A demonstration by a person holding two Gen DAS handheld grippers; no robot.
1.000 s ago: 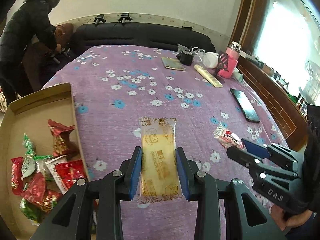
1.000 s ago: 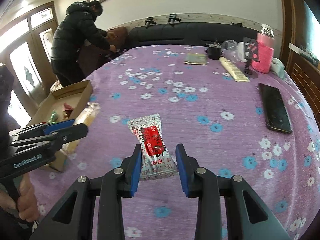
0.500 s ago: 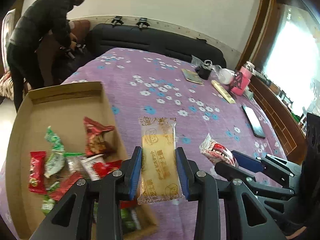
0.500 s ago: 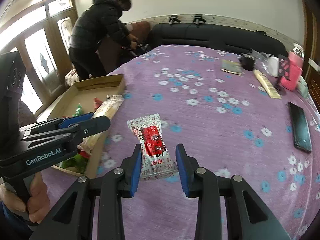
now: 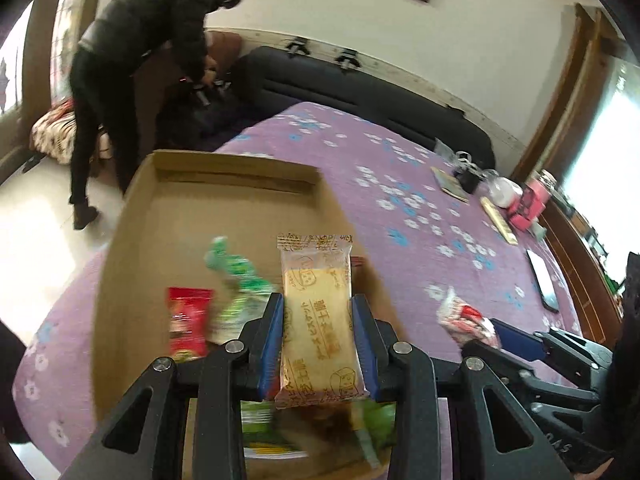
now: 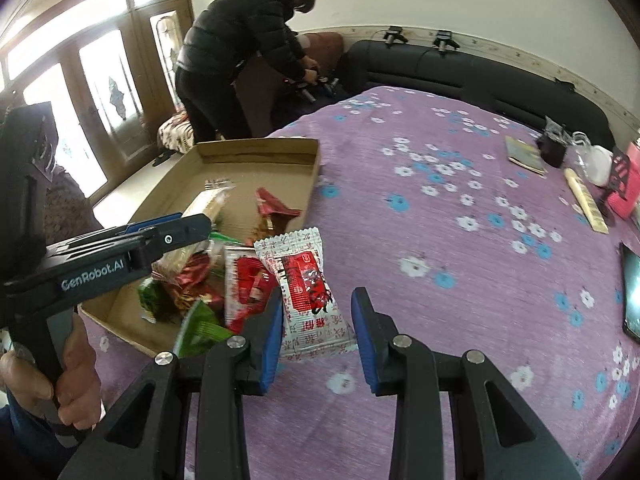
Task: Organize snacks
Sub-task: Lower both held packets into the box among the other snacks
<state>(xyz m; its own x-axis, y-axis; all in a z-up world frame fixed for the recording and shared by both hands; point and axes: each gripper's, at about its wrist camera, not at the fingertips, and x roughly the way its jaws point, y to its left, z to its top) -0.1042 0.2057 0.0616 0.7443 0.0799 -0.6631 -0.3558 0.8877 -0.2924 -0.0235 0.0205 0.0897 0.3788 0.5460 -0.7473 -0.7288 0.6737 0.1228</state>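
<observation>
Presently, stock as held and seen. One yellow biscuit packet [image 5: 320, 320]: clamped upright between my left gripper's [image 5: 318, 346] blue pads, lower centre of its frame, above the box. One red-and-white candy packet [image 6: 306, 296]: low centre of the right view, against my right gripper's [image 6: 316, 334] left pad, the jaws narrow; whether the other pad touches I cannot tell. One cardboard box [image 6: 256, 148]: on the purple flowered bedspread [image 6: 460, 320], left of frame. Loose wrappers inside: several, red and green, too blurred to count exactly. One phone [image 6: 632, 292]: far right edge.
</observation>
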